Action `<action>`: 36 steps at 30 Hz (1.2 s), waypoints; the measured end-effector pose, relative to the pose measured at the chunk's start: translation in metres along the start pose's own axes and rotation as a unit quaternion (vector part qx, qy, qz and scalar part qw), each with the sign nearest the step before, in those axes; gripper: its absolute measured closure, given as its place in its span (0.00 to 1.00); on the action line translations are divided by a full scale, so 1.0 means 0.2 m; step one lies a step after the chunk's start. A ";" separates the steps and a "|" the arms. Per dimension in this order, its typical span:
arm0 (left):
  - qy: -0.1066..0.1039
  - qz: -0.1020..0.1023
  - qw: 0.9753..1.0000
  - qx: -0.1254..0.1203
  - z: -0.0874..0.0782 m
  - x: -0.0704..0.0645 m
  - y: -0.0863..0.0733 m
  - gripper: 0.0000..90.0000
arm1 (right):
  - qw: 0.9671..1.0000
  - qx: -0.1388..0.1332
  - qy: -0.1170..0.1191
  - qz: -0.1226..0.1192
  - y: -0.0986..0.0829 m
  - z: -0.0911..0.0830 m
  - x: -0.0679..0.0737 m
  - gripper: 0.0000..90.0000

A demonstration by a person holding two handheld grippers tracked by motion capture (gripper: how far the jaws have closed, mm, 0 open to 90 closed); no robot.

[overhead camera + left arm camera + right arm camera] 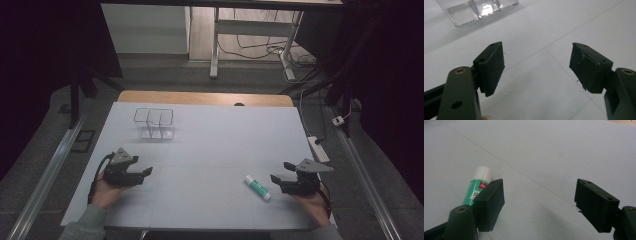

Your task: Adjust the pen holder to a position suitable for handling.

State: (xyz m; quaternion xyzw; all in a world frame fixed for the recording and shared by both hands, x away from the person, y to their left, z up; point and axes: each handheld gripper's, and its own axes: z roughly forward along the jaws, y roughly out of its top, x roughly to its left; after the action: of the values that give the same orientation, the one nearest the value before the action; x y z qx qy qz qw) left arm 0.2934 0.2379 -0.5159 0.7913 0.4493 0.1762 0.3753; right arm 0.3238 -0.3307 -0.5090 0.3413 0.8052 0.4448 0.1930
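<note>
Dim room, dark at both sides. Counter point(200, 150) covered with a white sheet; bare wood edge point(205, 98) shows at 12 o'clock. Grey floor point(165, 75) all around. White desk frame point(250, 30) at 12 o'clock, loose cables point(260, 50) on the floor under it. White panel point(145, 27) at 11 o'clock. Metal rails point(47, 172) at 9 and 3 o'clock. White power strip point(318, 148) on the floor at 3 o'clock.
</note>
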 end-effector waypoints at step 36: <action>0.065 -0.058 0.996 0.001 0.09 0.38 0.18 0.39 | 1.000 0.003 -0.005 0.000 0.00 -0.01 0.00 0.26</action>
State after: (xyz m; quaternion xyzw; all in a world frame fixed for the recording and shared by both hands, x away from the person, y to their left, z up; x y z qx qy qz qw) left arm 0.3662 0.2820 -0.5055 0.7517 0.5176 0.2044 0.3539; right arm 0.3227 -0.3318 -0.5092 0.3440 0.8055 0.4410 0.1958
